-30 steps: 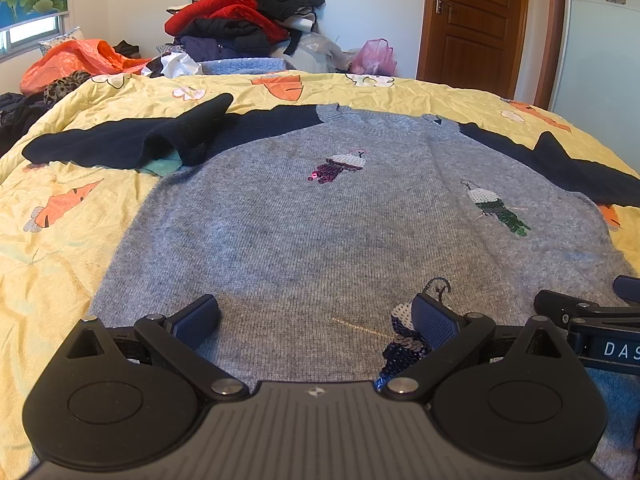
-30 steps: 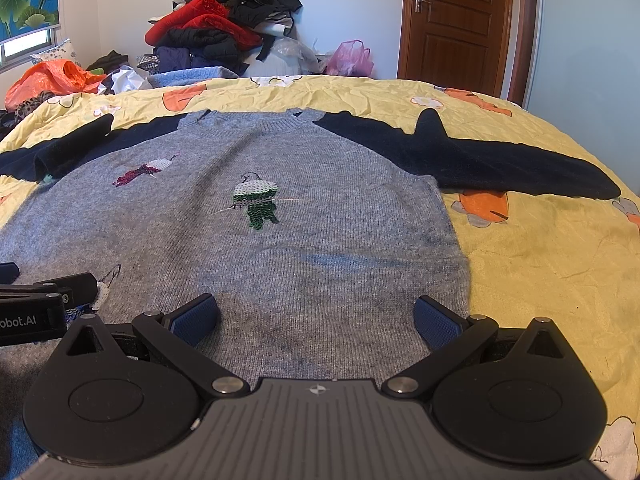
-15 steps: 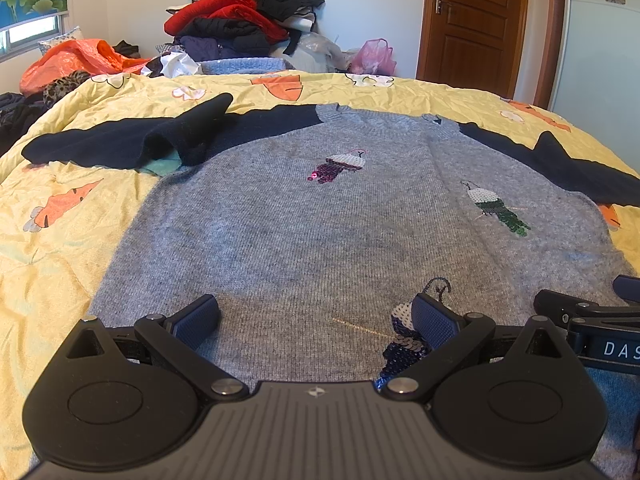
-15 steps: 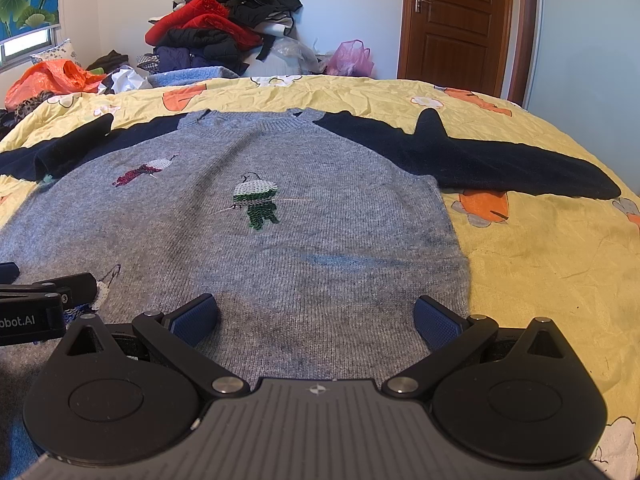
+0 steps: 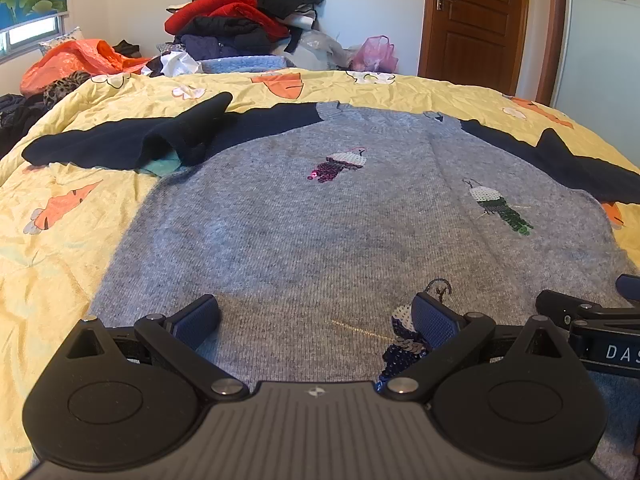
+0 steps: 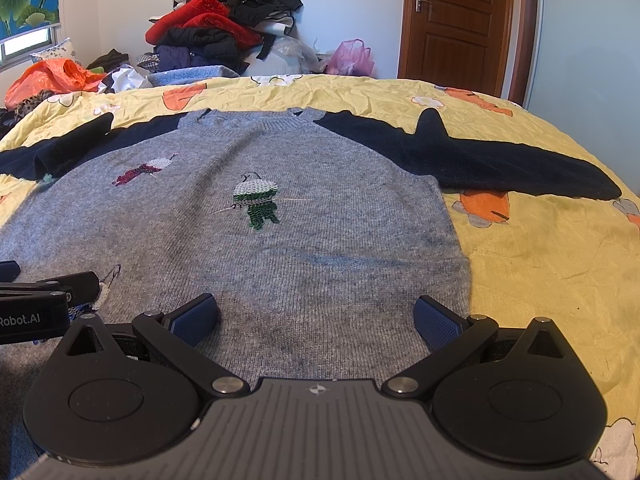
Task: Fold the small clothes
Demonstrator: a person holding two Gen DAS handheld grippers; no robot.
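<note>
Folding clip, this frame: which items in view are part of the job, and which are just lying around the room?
Part of the job:
- grey sweater with navy sleeves, spread flat on the yellow bedspread
- left gripper, open over the hem
- right gripper, open over the hem

Lying about:
- clothes pile
- orange bag
- pink bag
- door
</note>
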